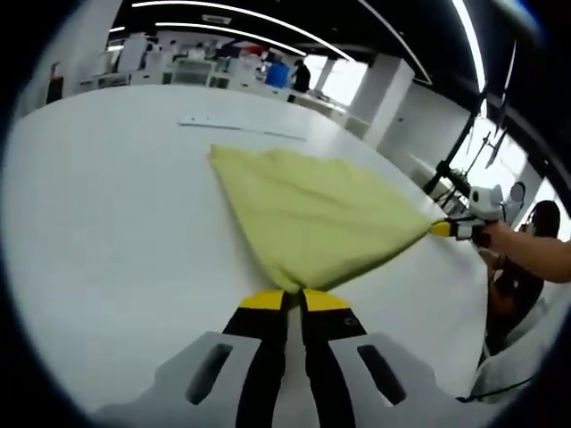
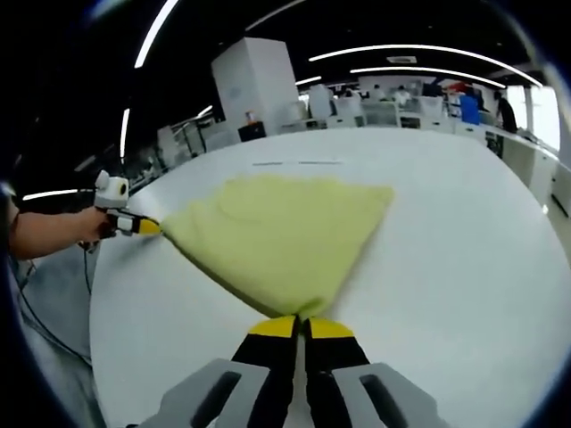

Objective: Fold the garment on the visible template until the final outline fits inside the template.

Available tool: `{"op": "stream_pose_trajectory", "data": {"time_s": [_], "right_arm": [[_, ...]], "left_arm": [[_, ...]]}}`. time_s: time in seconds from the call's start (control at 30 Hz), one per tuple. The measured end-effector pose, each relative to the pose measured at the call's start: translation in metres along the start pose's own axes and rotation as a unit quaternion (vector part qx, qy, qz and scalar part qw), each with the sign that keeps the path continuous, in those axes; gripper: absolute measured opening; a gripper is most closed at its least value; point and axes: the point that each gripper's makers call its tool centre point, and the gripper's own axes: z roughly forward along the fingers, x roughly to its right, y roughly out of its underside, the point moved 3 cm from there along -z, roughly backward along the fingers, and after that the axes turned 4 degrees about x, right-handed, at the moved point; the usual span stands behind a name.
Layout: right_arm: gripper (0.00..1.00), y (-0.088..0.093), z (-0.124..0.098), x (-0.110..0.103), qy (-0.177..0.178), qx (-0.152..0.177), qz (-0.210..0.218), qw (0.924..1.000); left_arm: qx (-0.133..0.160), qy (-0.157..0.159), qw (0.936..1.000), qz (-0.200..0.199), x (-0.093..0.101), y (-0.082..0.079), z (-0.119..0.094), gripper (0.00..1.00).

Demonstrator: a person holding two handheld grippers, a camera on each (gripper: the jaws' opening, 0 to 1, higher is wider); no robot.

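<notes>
- In the left gripper view, the left gripper (image 1: 295, 296) rises from the bottom edge, its two black jaws with yellow tips pressed together on one corner of a yellow-green garment (image 1: 312, 214).
- In the right gripper view, the right gripper (image 2: 301, 323) rises the same way, its yellow-tipped jaws pinched on another corner of the same garment (image 2: 277, 236).
- The garment is stretched between the two grippers into a fan shape. The far part of the cloth lies on a large white table (image 1: 107, 232); the corners held by the jaws seem slightly raised, though the fisheye distortion makes this hard to judge.
- In the left gripper view, the other gripper (image 1: 453, 228) enters from the right, held by a person's bare forearm (image 1: 535, 252), and its yellow tip meets the pointed right end of the cloth.
- In the right gripper view, the other gripper (image 2: 132, 225) enters from the left, held by a forearm (image 2: 49, 234), its tip touching the left point of the cloth.
- Beyond the garment, thin pale lines (image 1: 241, 128) are marked on the tabletop, well apart from the cloth's far edge; they also show in the right gripper view (image 2: 297, 163).
- Farther back is an open room with white columns (image 2: 259, 85), desks and long ceiling lights (image 2: 428, 49).
</notes>
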Motion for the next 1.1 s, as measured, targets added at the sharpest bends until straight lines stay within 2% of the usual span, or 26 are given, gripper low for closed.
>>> {"op": "stream_pose_trajectory", "data": {"time_s": [0.6, 0.87, 1.1], "right_arm": [[0.0, 0.002, -0.009, 0.012, 0.013, 0.0, -0.004, 0.9999], [0.0, 0.007, -0.019, 0.009, 0.012, -0.002, -0.011, 0.9999], [0.0, 0.021, -0.041, 0.002, 0.011, -0.004, -0.016, 0.9998]], "left_arm": [[-0.003, -0.003, 0.9997, 0.022, -0.008, -0.003, -0.008, 0.0], [-0.013, 0.006, 0.9993, 0.034, 0.003, 0.005, -0.012, 0.0], [-0.017, 0.018, 0.9989, 0.041, 0.017, 0.012, -0.017, 0.0]]}}
